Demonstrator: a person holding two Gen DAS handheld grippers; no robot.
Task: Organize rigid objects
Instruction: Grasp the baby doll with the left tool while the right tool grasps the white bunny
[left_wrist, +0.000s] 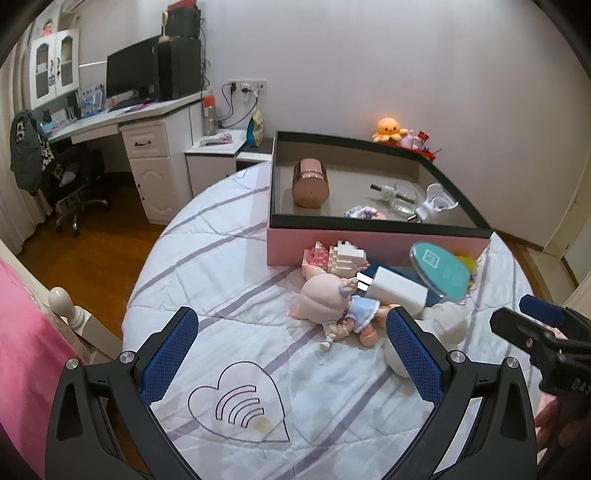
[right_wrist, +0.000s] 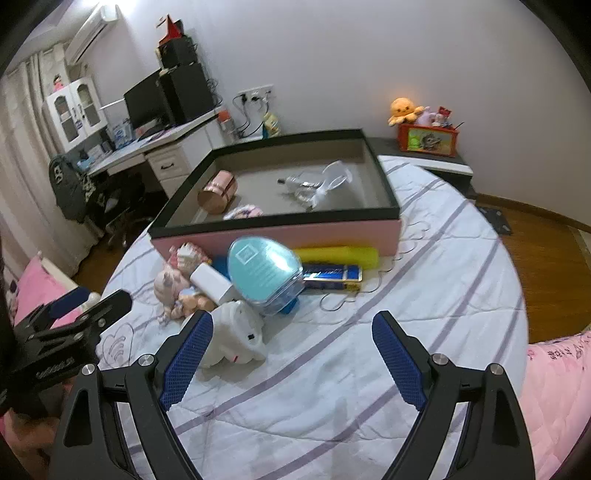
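A pink box (left_wrist: 369, 247) (right_wrist: 332, 232) with a dark rim stands on the bed and holds a pink cylinder (left_wrist: 310, 181) (right_wrist: 217, 192), a clear bottle (left_wrist: 397, 195) and a white item (left_wrist: 437, 201). In front of it lies a pile: a doll (left_wrist: 340, 306) (right_wrist: 177, 291), a white charger (left_wrist: 397, 291) (right_wrist: 214, 282), a teal case (left_wrist: 441, 269) (right_wrist: 264, 269), a pink-white block toy (left_wrist: 332, 256), a yellow tube (right_wrist: 340, 256), a blue box (right_wrist: 332, 275) and a white plush (right_wrist: 236, 332). My left gripper (left_wrist: 291, 339) is open just before the doll. My right gripper (right_wrist: 291, 343) is open, with the plush at its left finger.
The bed has a white striped quilt (left_wrist: 229, 258) (right_wrist: 443, 266). A desk with a monitor (left_wrist: 136, 74) and a chair (left_wrist: 70, 177) stand at the left. A nightstand with an orange plush (right_wrist: 404, 109) and a red box (right_wrist: 428, 138) is behind the bed. A pink blanket (right_wrist: 554, 387) lies right.
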